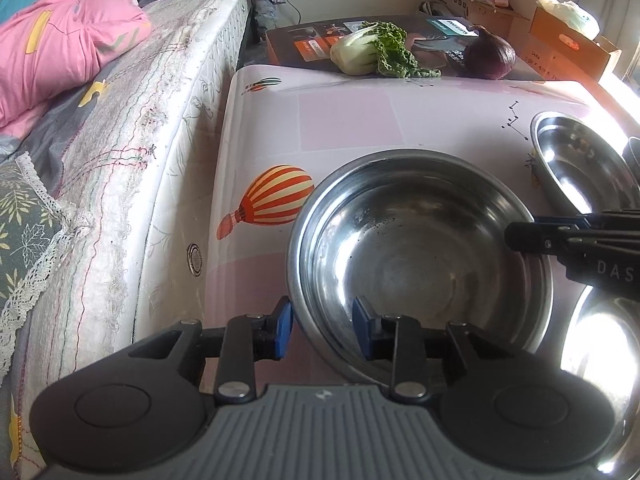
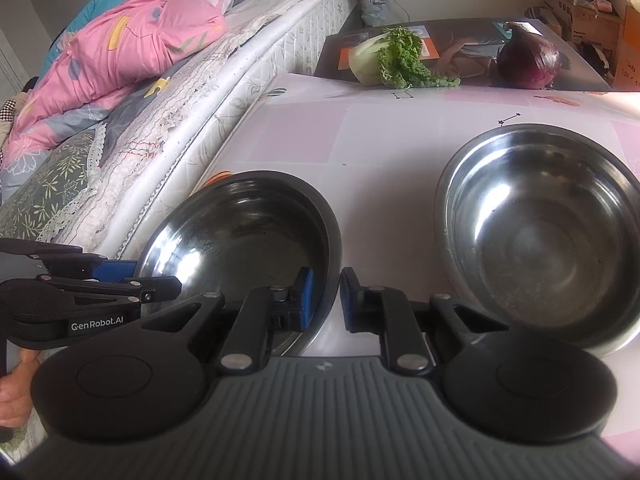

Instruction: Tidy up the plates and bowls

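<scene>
- Left wrist view: the steel bowl [image 1: 420, 248] sits upright on the pink tabletop [image 1: 352, 120], mouth up; being round, it has no long axis.
- The left hand-held gripper [image 1: 324, 330] straddles the bowl's near-left rim with its blue pads apart, not pressing.
- The right hand-held gripper [image 1: 514, 236] reaches in over the bowl's right rim.
- The tabletop's left edge runs just beside a mattress [image 1: 168, 152]; bare tabletop lies beyond the bowl.
- A second bowl [image 1: 576, 160] stands far right and a third bowl [image 1: 600, 360] near right.
- Right wrist view: the right hand-held gripper [image 2: 327, 300] is clamped on the steel bowl's [image 2: 248, 232] near rim.
- The left hand-held gripper [image 2: 156, 280] is at the bowl's left rim.
- The second bowl [image 2: 540, 232] stands apart, right.
- A leafy cabbage [image 2: 396, 60] lies on a box at the far edge.
</scene>
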A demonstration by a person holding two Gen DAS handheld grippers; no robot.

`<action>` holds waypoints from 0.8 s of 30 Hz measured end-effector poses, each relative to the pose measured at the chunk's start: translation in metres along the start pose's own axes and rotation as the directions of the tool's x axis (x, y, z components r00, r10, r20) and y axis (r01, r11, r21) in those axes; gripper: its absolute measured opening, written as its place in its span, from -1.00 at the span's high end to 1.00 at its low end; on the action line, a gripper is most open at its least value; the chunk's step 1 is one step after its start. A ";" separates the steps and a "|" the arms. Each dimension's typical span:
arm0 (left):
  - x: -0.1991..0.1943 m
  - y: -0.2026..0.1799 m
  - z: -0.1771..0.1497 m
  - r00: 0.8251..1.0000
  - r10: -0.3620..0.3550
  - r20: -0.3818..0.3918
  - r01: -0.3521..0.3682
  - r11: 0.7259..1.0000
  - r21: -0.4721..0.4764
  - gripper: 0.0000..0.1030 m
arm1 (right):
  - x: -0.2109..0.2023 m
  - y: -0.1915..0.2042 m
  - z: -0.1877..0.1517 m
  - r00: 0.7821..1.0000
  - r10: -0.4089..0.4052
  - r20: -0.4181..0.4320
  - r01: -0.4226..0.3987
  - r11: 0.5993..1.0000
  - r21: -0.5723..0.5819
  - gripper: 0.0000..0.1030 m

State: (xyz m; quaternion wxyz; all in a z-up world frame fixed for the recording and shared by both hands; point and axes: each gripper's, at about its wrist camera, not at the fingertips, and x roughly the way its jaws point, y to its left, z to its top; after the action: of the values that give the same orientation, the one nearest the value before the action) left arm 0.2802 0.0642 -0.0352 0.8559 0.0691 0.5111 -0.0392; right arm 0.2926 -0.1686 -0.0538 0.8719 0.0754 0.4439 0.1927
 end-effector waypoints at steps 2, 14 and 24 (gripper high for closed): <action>0.000 0.000 0.000 1.000 -0.005 0.000 0.005 1.000 0.003 0.35 | 0.001 -0.001 0.001 1.000 -0.002 0.003 0.002 1.000 0.003 0.73; 0.021 0.000 0.006 0.998 -0.014 -0.064 0.014 1.000 -0.005 0.35 | 0.011 -0.003 0.003 1.000 -0.001 -0.009 0.001 1.000 0.028 0.74; 0.016 -0.001 0.004 0.999 0.006 -0.043 -0.006 1.000 0.010 0.37 | 0.009 0.001 0.004 1.000 -0.011 -0.004 0.011 1.000 0.009 0.76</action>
State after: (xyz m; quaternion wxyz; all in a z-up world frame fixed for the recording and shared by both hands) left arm 0.2910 0.0625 -0.0473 0.8443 0.0757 0.5291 -0.0375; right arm 0.3003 -0.1634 -0.0579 0.8718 0.0765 0.4467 0.1859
